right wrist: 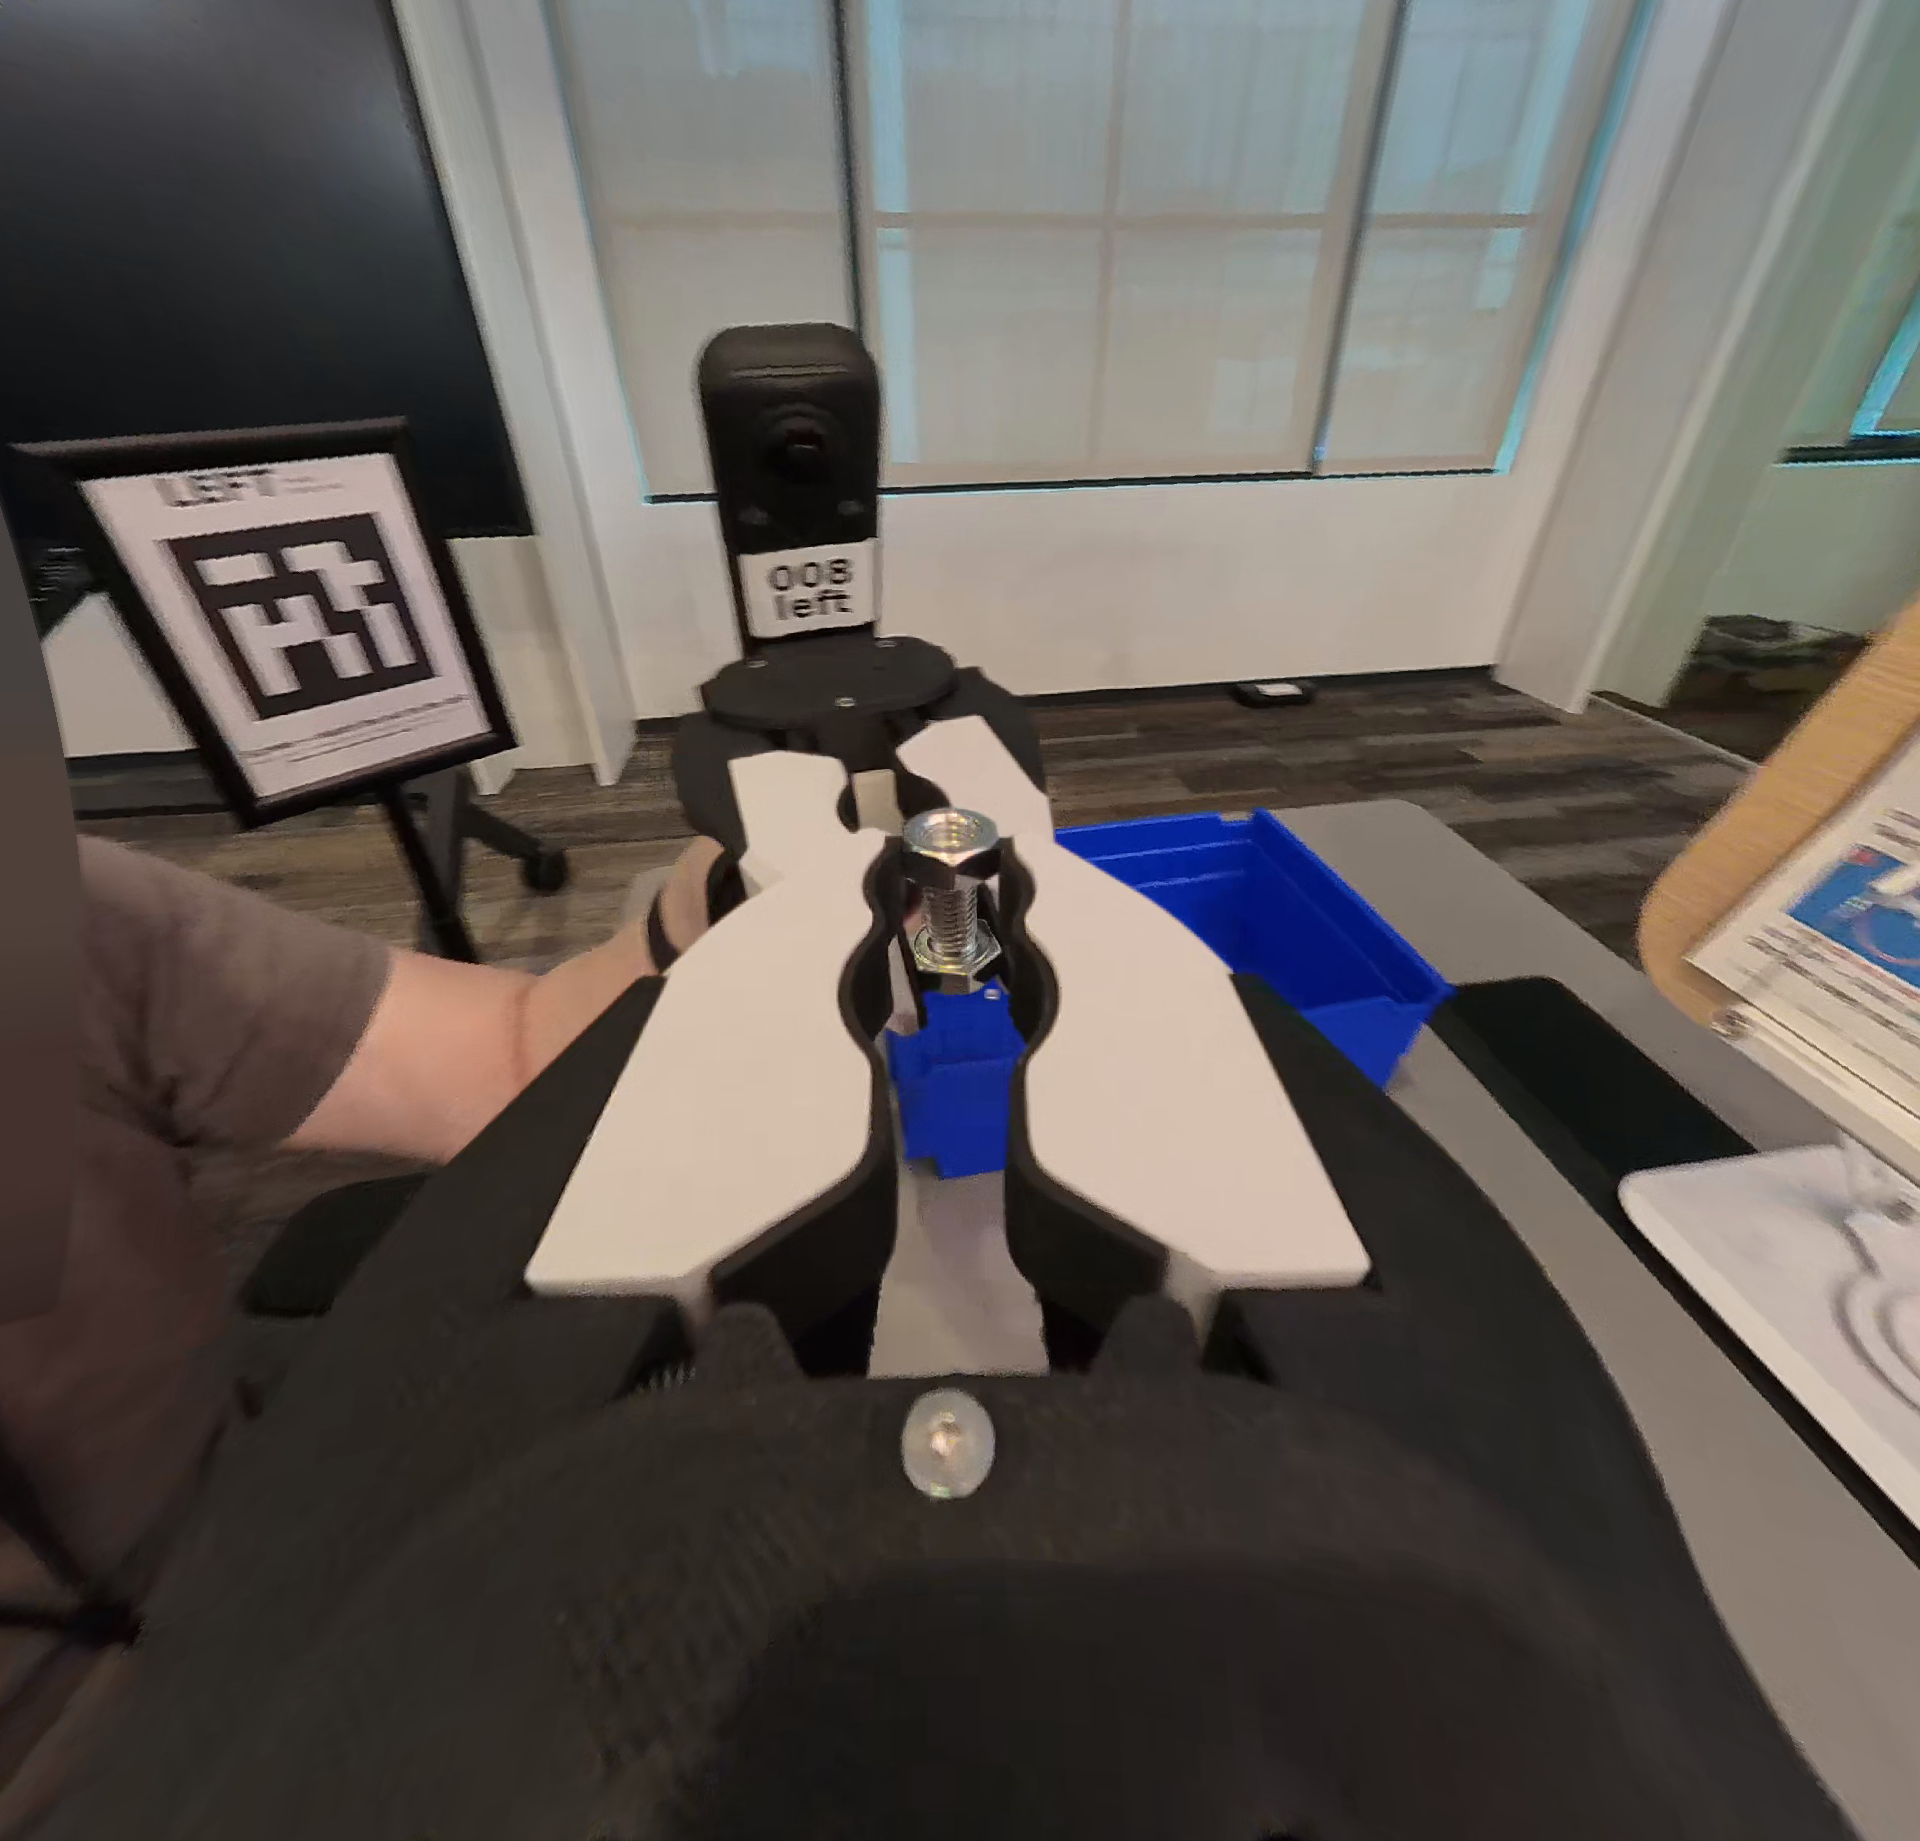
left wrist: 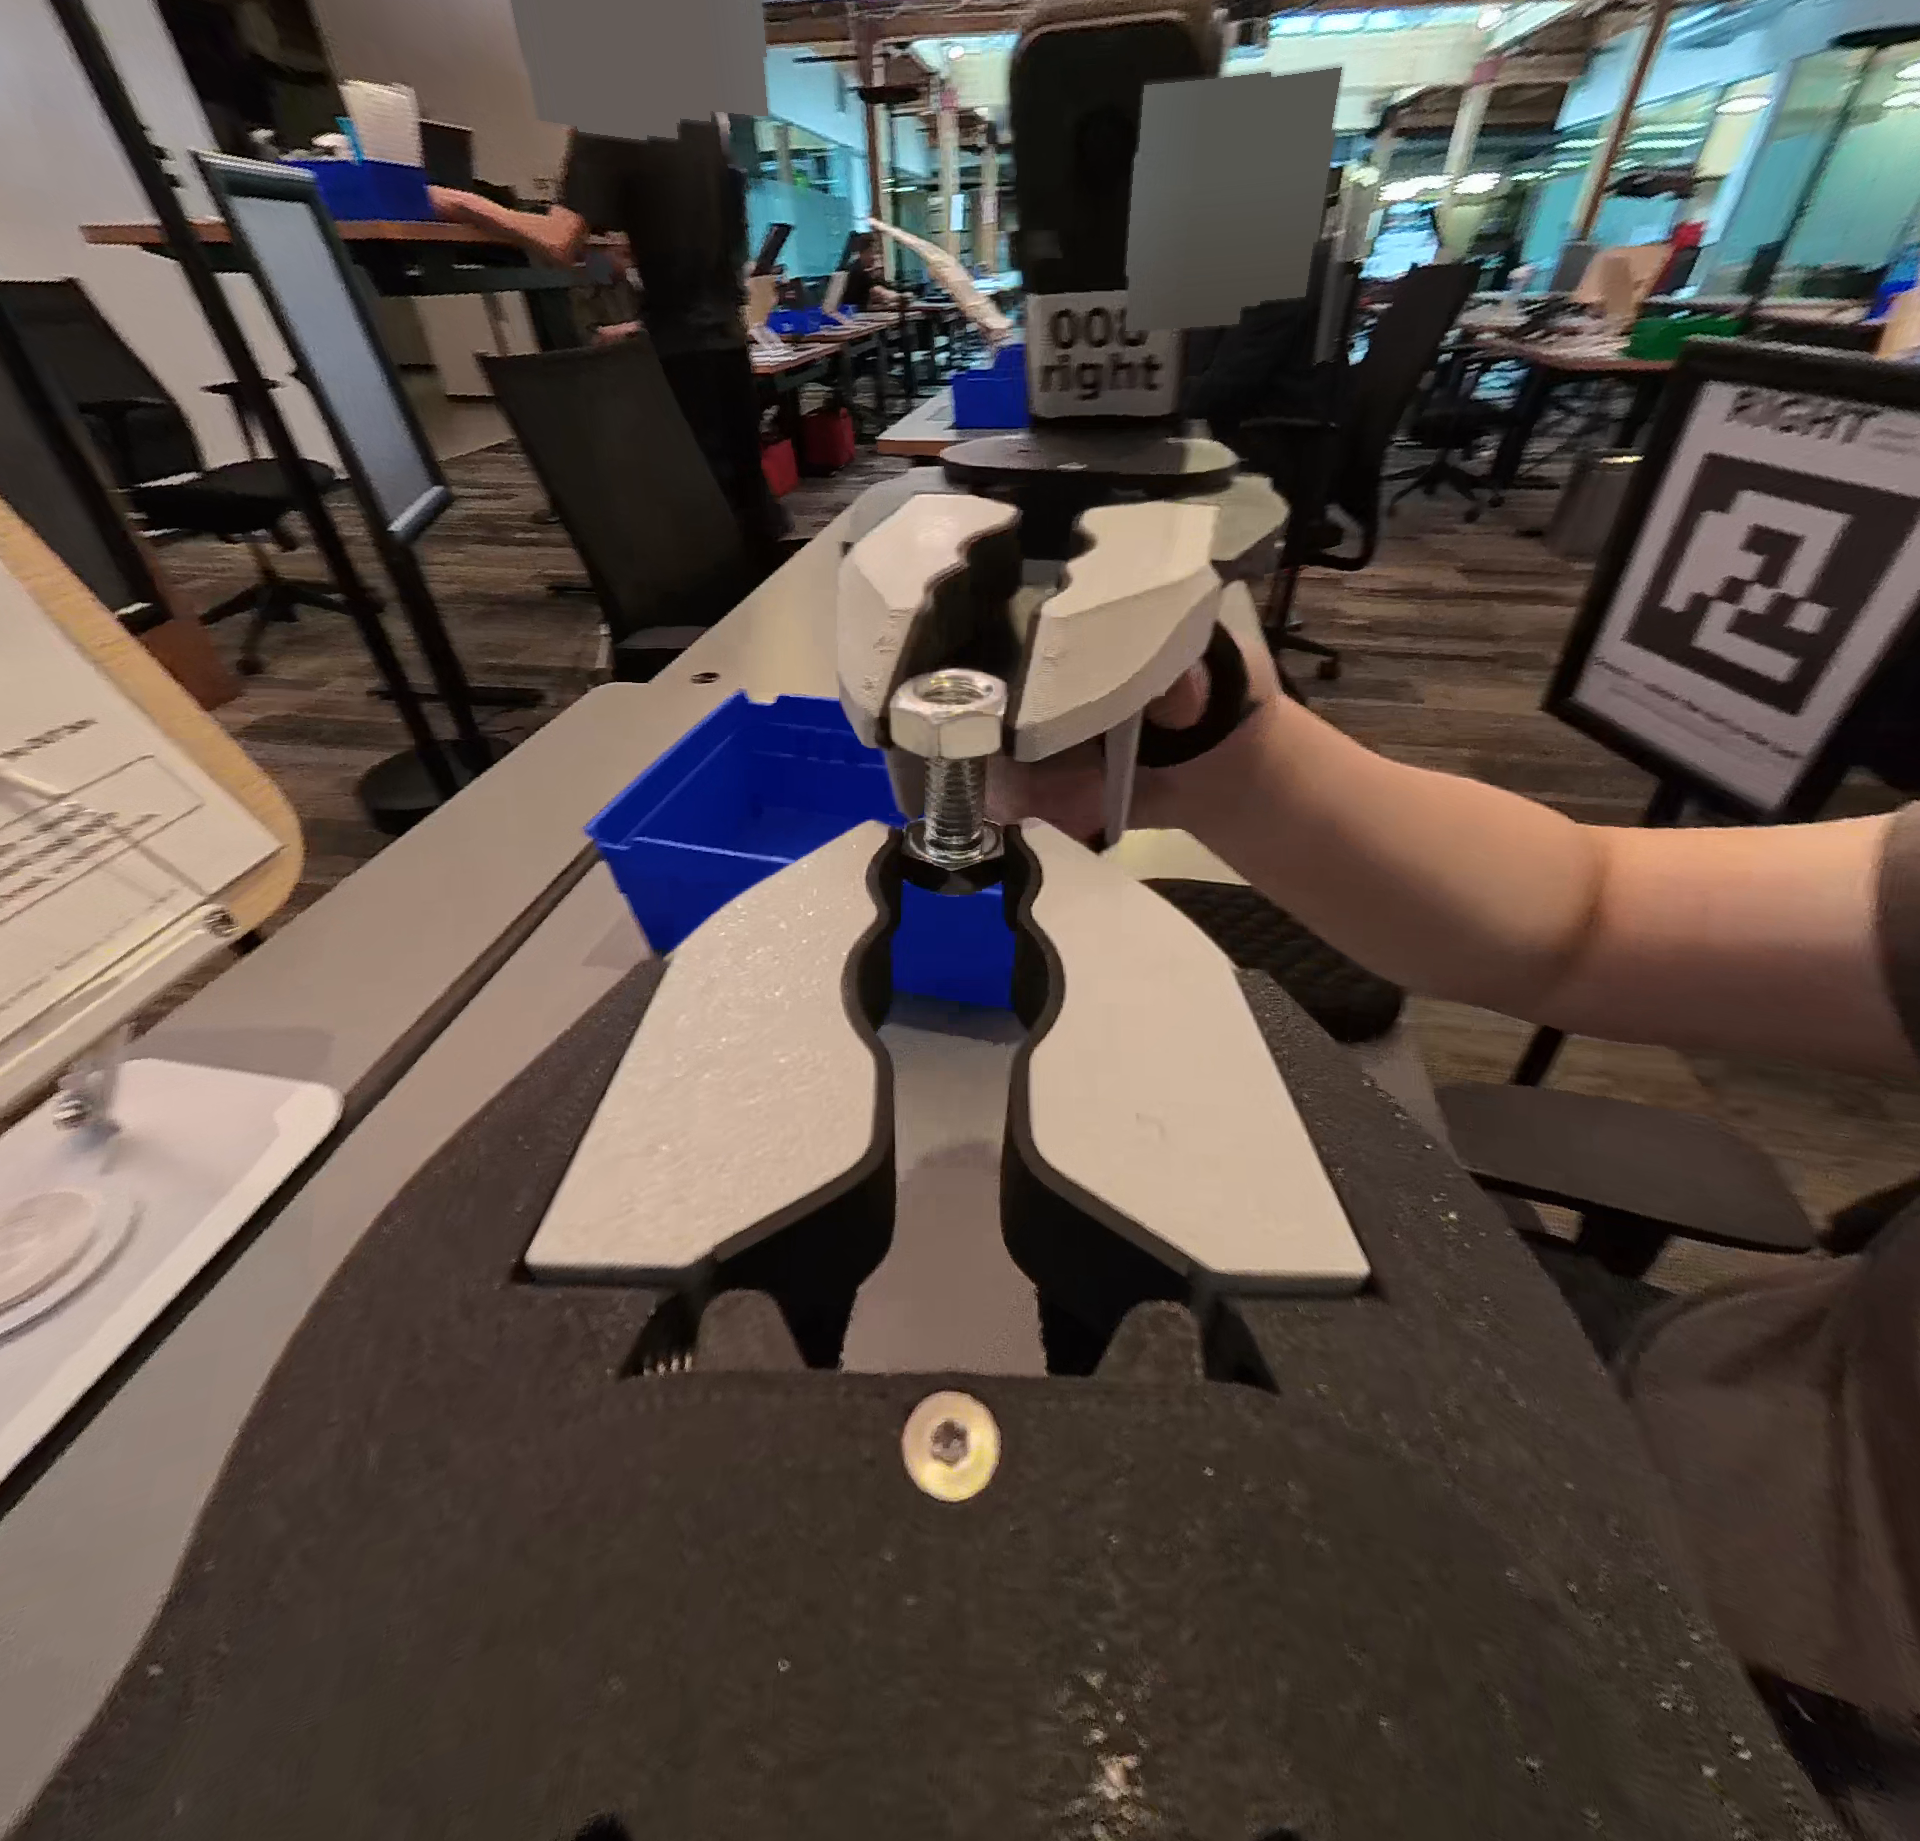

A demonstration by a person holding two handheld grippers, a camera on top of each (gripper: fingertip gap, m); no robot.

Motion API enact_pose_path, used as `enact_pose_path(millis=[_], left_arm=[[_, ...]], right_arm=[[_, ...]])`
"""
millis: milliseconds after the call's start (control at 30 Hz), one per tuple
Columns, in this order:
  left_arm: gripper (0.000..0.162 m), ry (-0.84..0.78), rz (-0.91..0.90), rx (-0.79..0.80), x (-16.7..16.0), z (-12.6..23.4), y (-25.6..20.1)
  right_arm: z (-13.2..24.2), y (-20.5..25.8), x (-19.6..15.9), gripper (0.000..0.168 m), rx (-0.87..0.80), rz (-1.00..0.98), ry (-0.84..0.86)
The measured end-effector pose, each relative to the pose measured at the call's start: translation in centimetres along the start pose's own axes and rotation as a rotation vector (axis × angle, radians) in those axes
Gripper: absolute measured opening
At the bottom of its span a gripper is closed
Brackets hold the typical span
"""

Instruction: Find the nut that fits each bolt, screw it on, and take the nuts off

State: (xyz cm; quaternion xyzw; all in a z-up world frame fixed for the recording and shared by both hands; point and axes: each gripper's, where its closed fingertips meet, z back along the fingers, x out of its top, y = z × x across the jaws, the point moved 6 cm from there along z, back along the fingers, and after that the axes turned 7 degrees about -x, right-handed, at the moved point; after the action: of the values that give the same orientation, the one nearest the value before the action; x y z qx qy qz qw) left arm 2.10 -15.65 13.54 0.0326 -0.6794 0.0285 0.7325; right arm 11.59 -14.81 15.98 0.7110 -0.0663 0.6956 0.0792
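Standing upright in the air between the two grippers, the bolt (left wrist: 951,804) carries a nut (left wrist: 948,719) at the very top of its thread, with bare thread showing down to the hex head (left wrist: 951,853) at the bottom. The right gripper (left wrist: 951,742) has its jaws clamped on the nut, and the left gripper (left wrist: 951,861), facing it, has its jaws clamped on the head. The nut's open bore shows from above, so I judge that it sits only on the last turns: either just started or nearly off. The pictures cannot say which way it is being turned. This pair looks matched, so the fitting seems done for this bolt and the winding is unfinished. Directly below sits a small blue bin (right wrist: 951,1095), and beside it a larger blue bin (right wrist: 1340,950) stands at the far edge of the grey desk (right wrist: 1507,1126). No other bolts or nuts show clearly, so how many pairs remain cannot be told. A white tray (right wrist: 1745,1261) lies at the desk's near corner.
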Motion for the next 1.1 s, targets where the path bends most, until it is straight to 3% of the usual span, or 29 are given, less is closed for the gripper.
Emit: enact_pose_path(millis=[233, 400, 533, 733, 867, 1100], left_arm=[[0.018, 0.033, -0.035, 0.213, -0.2, 0.1, 1.1], [0.018, 0.027, -0.032, 0.226, -0.1, 0.3, 1.2], [0.018, 0.013, -0.026, 0.197, 0.1, 0.4, 0.9], [0.018, 0.0, -0.034, 0.144, 0.5, 0.5, 0.2], [0.018, -0.042, 0.011, -0.012, 0.9, 0.5, -0.9], [0.018, -0.069, 0.039, -0.184, 1.3, 0.7, -2.3]], right_arm=[[-0.8, -0.1, -0.4, 0.018, -0.33, -0.024, -0.013], [-1.2, 0.3, -0.3, 0.018, -0.402, 0.001, -0.025], [-1.0, 0.7, 0.0, 0.034, -0.343, 0.012, -0.047], [-0.3, 1.2, 0.7, 0.036, -0.273, 0.101, -0.104], [-0.3, 2.0, 1.1, 0.037, -0.046, 0.119, -0.074], [0.4, 2.2, 1.7, 0.037, 0.141, 0.108, -0.059]])
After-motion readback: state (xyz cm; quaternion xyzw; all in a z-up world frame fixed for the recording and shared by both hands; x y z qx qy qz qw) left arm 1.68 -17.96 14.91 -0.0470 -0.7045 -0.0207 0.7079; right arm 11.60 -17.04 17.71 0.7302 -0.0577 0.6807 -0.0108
